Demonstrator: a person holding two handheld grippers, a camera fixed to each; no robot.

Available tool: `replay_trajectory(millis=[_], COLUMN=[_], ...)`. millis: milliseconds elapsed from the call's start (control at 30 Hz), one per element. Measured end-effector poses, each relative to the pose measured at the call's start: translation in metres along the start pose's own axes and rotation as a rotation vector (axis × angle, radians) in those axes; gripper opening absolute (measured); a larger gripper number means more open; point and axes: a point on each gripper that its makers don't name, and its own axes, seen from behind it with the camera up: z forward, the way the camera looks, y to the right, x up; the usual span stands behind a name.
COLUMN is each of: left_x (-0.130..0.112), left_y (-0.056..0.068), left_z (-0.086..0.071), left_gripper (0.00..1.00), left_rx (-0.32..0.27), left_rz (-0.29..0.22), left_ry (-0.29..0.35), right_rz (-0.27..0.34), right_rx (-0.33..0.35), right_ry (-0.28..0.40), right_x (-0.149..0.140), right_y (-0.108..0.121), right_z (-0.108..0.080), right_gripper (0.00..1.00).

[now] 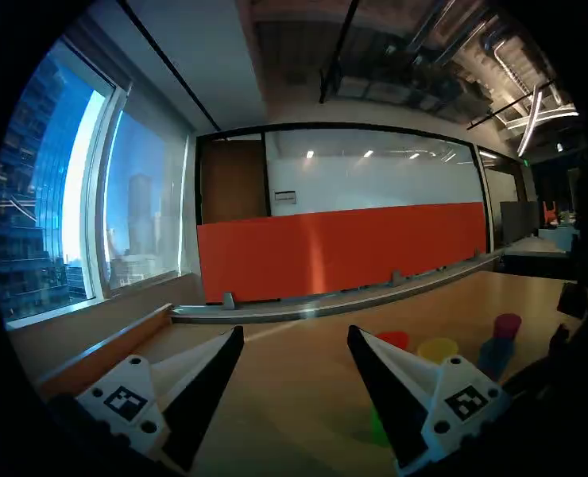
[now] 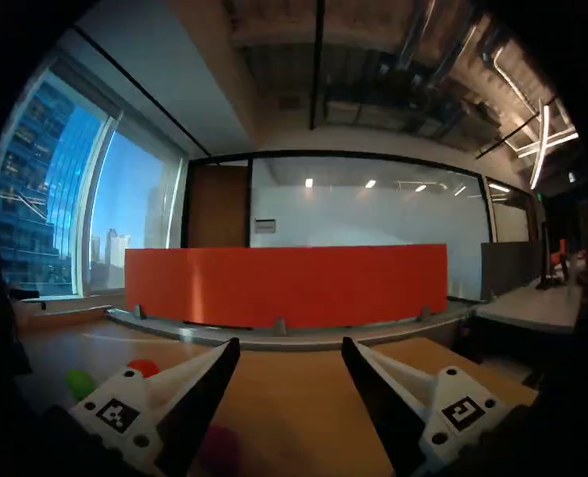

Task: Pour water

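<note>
In the left gripper view my left gripper (image 1: pixel 294 338) stands open above the wooden table (image 1: pixel 294 397), nothing between its fingers. To its right stand several coloured cups: a red cup (image 1: pixel 395 339), a yellow cup (image 1: pixel 438 350), a blue cup (image 1: pixel 496 356) and a magenta cup (image 1: pixel 507 325). A green cup (image 1: pixel 378 428) peeks out beside the right finger. In the right gripper view my right gripper (image 2: pixel 290 350) is open and holds nothing. Low on its left sit a green cup (image 2: pixel 79 383) and a red cup (image 2: pixel 143 368); a magenta cup (image 2: pixel 218 449) is blurred under the left finger.
An orange divider panel (image 1: pixel 342 246) with a grey rail runs along the table's far edge. Large windows (image 1: pixel 63 215) line the left wall. Another desk (image 2: pixel 532 306) stands to the right.
</note>
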Motion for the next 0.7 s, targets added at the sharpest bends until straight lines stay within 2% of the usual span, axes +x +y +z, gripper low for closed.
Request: replay_trajectory(millis=[300, 700], left_x=[-0.025, -0.050], left_y=[-0.001, 0.003], left_z=[-0.003, -0.002], left_gripper=[0.97, 0.97], left_rx=[0.037, 0.051], left_rz=[-0.048, -0.065], left_ry=[-0.014, -0.033], right_rz=[0.003, -0.015], right_rx=[-0.075, -0.118], right_ry=[-0.014, -0.062], right_x=[-0.026, -0.060], right_y=[0.021, 0.034], right_z=[-0.008, -0.018], right_gripper=[0.99, 0.99])
